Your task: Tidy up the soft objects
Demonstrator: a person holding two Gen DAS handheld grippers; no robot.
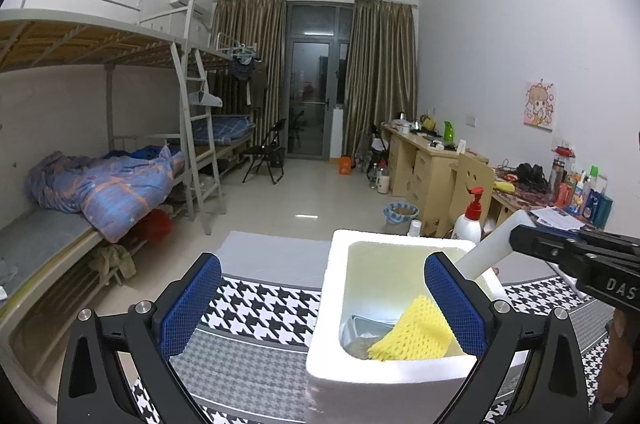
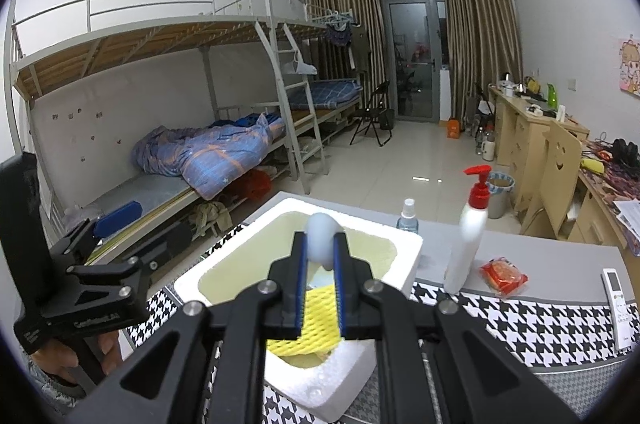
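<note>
A white foam box (image 1: 384,380) (image 2: 404,244) stands on the houndstooth cloth. A yellow foam net (image 1: 412,340) (image 2: 316,328) lies inside it, over a silvery bag (image 1: 358,330). My left gripper (image 1: 324,272) is open wide, with its right pad over the box and nothing between the pads. It also shows at the left (image 2: 100,244), held by a hand. My right gripper (image 2: 320,244) (image 1: 520,238) is shut on a white foam tube (image 2: 320,226) (image 1: 490,250). The tube hangs over the box and slants down into it.
A white pump bottle (image 2: 466,240) with a red head, a small spray bottle (image 2: 408,216), a red packet (image 2: 503,276) and a remote (image 2: 618,308) sit on the table right of the box. Bunk beds line the left wall and desks the right.
</note>
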